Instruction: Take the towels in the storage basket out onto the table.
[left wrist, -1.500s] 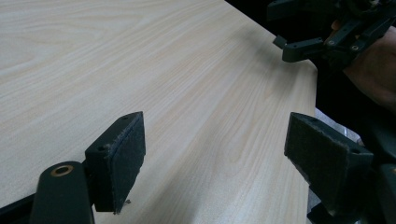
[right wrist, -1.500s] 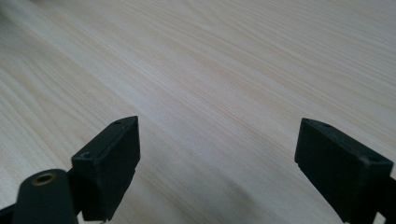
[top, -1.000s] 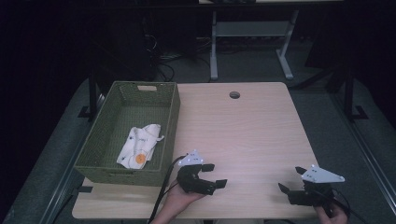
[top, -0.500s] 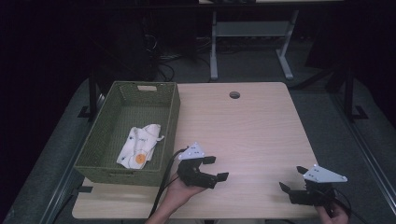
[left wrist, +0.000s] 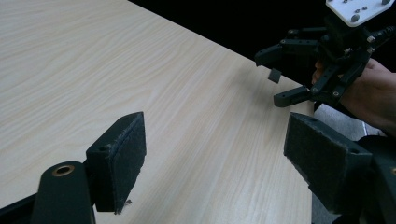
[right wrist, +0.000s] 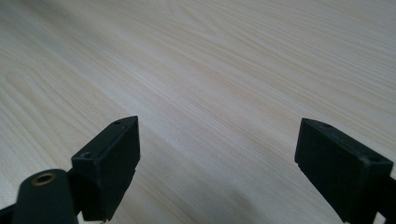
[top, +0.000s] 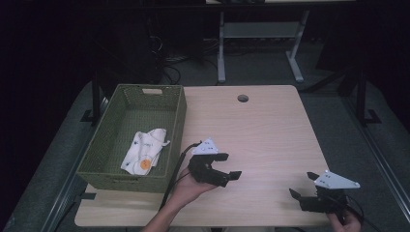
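The left gripper [top: 227, 166] has its jaws spread wide with nothing between them; in the left gripper view its two padded jaws frame bare wood grain. The left hand [top: 186, 186] cradles it from below near the table's front edge, palm up, jaws aimed toward 3 o'clock across the table [top: 270, 125]. The right gripper [top: 302, 186] sits at the front right corner, its jaws likewise wide apart and empty, pointing toward 9 o'clock, with the right hand [top: 344, 222] behind it at the table's edge. In the left gripper view the right gripper [left wrist: 285, 70] shows farther off at about 1 o'clock, gaping toward the camera.

The nearest thing is a crumpled white cloth [top: 145, 150] with small dark marks and an orange round patch. It lies inside the green woven basket [top: 179, 116], on its floor toward the front, at roughly 9 to 10 o'clock from the left gripper, apart from the jaws with the basket's right wall between them. The basket stands on the table's left side.
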Demonstrator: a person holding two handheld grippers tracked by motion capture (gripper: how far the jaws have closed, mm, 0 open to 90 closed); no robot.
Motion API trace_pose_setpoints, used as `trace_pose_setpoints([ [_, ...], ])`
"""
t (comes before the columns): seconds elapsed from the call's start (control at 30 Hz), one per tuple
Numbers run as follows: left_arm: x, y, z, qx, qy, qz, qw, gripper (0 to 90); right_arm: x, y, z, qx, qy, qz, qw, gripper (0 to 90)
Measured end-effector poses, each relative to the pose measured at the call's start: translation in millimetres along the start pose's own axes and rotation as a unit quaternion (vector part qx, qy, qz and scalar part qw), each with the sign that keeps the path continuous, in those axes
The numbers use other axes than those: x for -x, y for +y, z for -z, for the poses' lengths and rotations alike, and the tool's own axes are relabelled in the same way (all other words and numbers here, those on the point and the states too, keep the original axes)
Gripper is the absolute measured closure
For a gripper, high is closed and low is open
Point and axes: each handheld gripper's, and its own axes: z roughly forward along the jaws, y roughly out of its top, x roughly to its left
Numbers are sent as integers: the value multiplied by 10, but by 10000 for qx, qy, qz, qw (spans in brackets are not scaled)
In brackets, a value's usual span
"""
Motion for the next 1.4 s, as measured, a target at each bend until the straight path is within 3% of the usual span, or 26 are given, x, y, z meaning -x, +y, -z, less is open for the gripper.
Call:
trace_pose_setpoints([
  [0.17,-45,73,18,-189,-59,-79,9998,207,9,-4,-7,9,31,-71,10000,139],
  [0.4,-60,177,51,-269,-76,-128,9995,207,9,2,0,39,45,-47,10000,139],
  [0.43,-61,217,56,-350,-44,-208,9992,208,9,2,0,37,44,-35,10000,139],
  [0.6,-78,289,79,-353,-68,-224,9991,208,11,6,10,55,45,-45,10000,139],
  [0.8,-105,420,124,-563,-79,-467,9973,207,18,2,10,46,52,-32,10000,139],
  [1.13,-143,550,239,-647,-94,-535,9964,208,21,0,9,51,63,-30,10000,139],
  [1.4,-223,616,366,-668,-90,-462,9967,208,16,3,11,64,68,-11,10000,138],
])
